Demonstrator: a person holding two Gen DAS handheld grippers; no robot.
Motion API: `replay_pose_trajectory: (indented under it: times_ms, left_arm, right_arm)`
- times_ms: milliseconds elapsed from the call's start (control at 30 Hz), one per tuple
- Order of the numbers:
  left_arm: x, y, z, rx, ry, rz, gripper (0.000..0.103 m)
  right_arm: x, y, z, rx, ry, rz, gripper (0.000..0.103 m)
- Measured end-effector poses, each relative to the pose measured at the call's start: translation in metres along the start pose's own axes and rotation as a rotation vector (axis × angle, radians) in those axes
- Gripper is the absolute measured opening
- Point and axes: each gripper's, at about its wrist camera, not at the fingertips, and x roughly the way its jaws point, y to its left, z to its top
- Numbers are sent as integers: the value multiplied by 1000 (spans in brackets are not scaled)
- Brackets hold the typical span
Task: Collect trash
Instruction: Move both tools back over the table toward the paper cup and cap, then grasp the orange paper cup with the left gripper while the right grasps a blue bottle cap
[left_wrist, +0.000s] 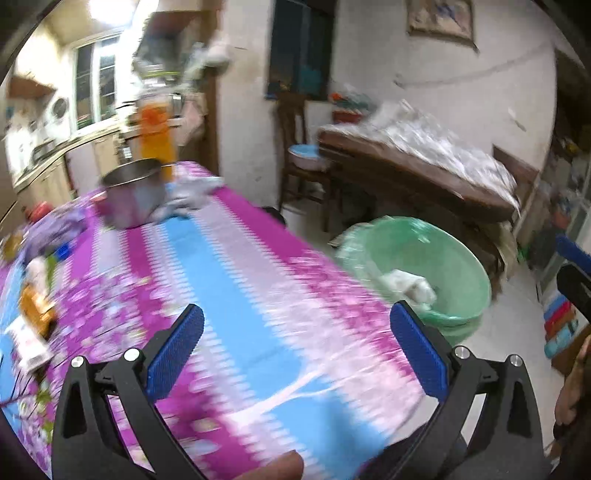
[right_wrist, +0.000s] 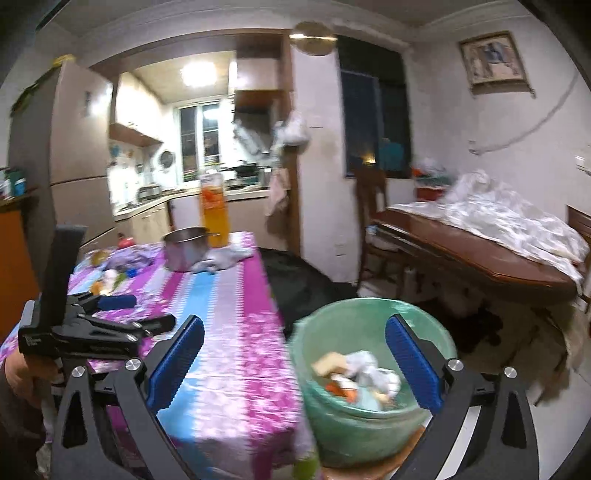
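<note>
Two fisheye views from hand-held grippers are showing a cluttered dining room with a kitchen beyond.

In the left wrist view, the left gripper is hovering released over the near end of the surface, a table covered in a pink, white and blue floral cloth. Its blue pads are spread wide with nothing between them. Loose trash, seemingly wrappers and packets though blurred, is lying along the left edge of the frame, so the gripper is probably turning toward it for the next pickup. A steel pot is standing in the upper left of the frame, with a tall orange bottle behind it and a crumpled cloth beside it.

In the right wrist view, the right gripper is also released and empty, and it is hanging above a green trash bin at lower centre. The bin is sitting just beside the table's edge, likely placed there so scraps travel only a short way. Collected rubbish, crumpled paper and orange bits, is already lying inside. The open jaws directly above suggest a drop point. At the left of this frame, the other gripper is visible over the cloth.
</note>
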Motion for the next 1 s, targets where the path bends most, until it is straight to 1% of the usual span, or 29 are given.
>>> replay_pose_trajectory:
  times_ms: [67,100,133,267,300,433,467,500,600,667,733,800,1000]
  left_arm:
    - [-16,36,-8,-62,-13,12,97]
    - [-25,57,-13,-89,-18,46,97]
    - [-30,69,-16,-102,-20,78,97]
    - [-59,144,-33,-182,21,230,97]
    - [-72,168,-38,-207,16,283,97]
    - [-115,245,-51,-260,2,439,97]
    - [-124,270,-53,-273,9,468,97]
    - [-128,298,-56,-294,31,483,97]
    - [-129,362,-66,-334,103,547,97]
    - [-121,387,-70,-348,150,556,97]
    - [-112,402,-73,-345,171,531,97]
    - [-99,414,-73,-357,197,505,97]
    - [-73,415,-73,-341,231,451,97]
  right_arm:
    - [9,23,2,-23,14,54,98]
    - [14,37,2,-39,24,85,98]
    - [19,52,2,-56,31,115,98]
    - [34,103,5,-115,59,219,98]
    - [37,115,5,-128,68,246,98]
    - [53,160,3,-163,116,332,98]
    - [59,171,1,-168,135,356,98]
    - [63,182,-1,-175,153,377,98]
    - [79,209,-6,-198,196,430,98]
    - [91,230,-10,-225,218,465,98]
    - [103,250,-11,-253,246,507,98]
    - [125,278,-13,-283,289,569,98]
    - [185,331,-4,-285,377,696,97]
